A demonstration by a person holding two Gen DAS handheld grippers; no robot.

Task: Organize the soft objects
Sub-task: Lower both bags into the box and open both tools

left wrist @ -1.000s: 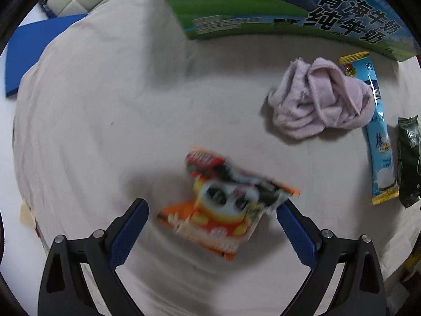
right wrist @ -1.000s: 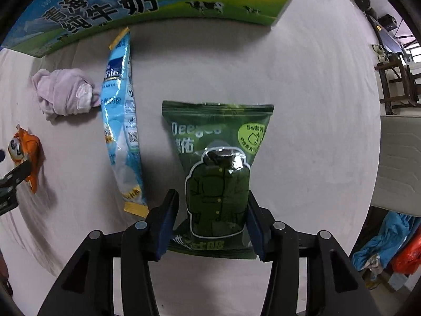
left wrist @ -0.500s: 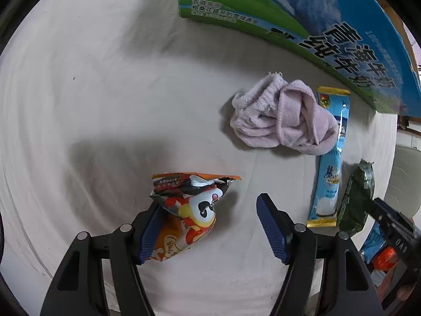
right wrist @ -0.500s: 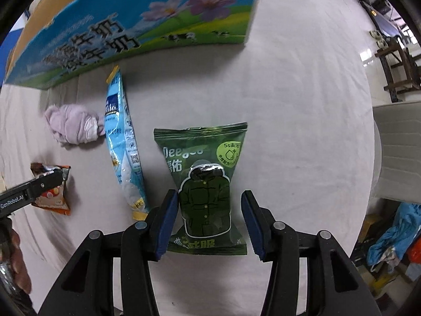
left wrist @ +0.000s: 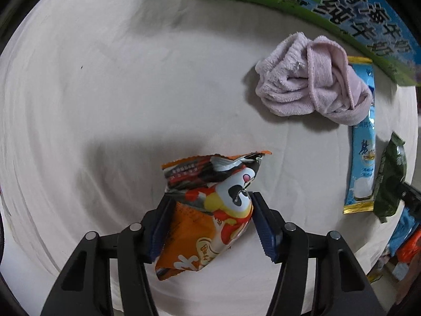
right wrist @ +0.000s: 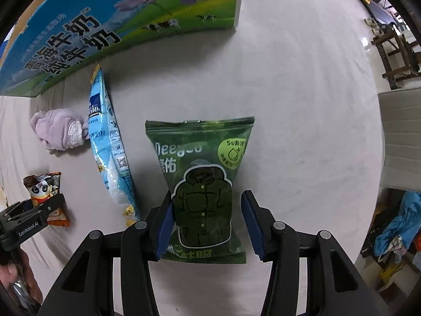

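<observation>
My left gripper [left wrist: 210, 221] is shut on an orange panda snack bag [left wrist: 210, 200], crumpled between the blue pads and lifted off the white cloth. It also shows in the right wrist view [right wrist: 44, 194]. My right gripper [right wrist: 208, 223] straddles a green packet [right wrist: 205, 184] printed with a jacket; the left pad touches it, the right pad stands a little off. A crumpled pink towel [left wrist: 310, 89] and a long blue sachet [left wrist: 364, 158] lie between the two bags, in front of the milk carton box [left wrist: 315, 2].
The round table wears a white cloth [left wrist: 105, 92]. The box [right wrist: 105, 26] stands along the far side. Right of the table are a white padded surface [right wrist: 400, 137], a wooden rack [right wrist: 394, 52] and blue clothes [right wrist: 400, 229] on the floor.
My left gripper has closed on the orange snack bag and lifted it. My right gripper has held around the green packet, and the view has risen and tilted toward the box.
</observation>
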